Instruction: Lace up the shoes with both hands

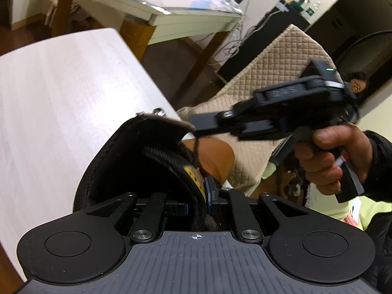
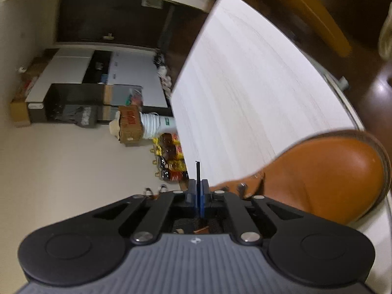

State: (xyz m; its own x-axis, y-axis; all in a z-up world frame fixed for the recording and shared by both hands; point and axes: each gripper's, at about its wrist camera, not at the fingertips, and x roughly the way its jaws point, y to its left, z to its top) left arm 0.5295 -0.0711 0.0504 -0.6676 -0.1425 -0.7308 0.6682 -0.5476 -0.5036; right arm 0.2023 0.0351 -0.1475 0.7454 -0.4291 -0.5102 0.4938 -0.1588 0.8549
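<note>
- Two views came back to me, and I took the left wrist one first: my left gripper (image 1: 198, 202) sat clamped on the black padded collar of the boot (image 1: 137, 161), one blue pad inside the opening and one outside, pressing on the yellow-edged rim.
- Beyond the collar I saw a patch of the boot's tan leather and a metal lace hook (image 1: 158, 111) at the top of the tongue.
- Across that same view came my right gripper (image 1: 192, 122), blurred, gripped by a hand (image 1: 328, 156) in a dark sleeve; its tip met the top edge of the collar, and a dark lace (image 1: 196, 149) hung down from it.
- Under the boot lay a pale wooden table (image 1: 61, 93), with a quilted beige cover (image 1: 264, 78) past its edge and a white desk (image 1: 147, 7) further back.
- From the right wrist view, my right gripper (image 2: 199, 191) had its jaws pressed together, blue pads meeting, with a thin dark strand standing up out of the tip; I took that for the lace (image 2: 197, 169) pinched between them.
- Just right of the tip the tan boot (image 2: 318, 174) rested on the table (image 2: 245, 85), rounded toe toward the right edge, two silver lace hooks showing near the fingers.
- Off the table's left edge I made out bottles (image 2: 171, 161) and a cardboard box (image 2: 129, 127) on the floor.
</note>
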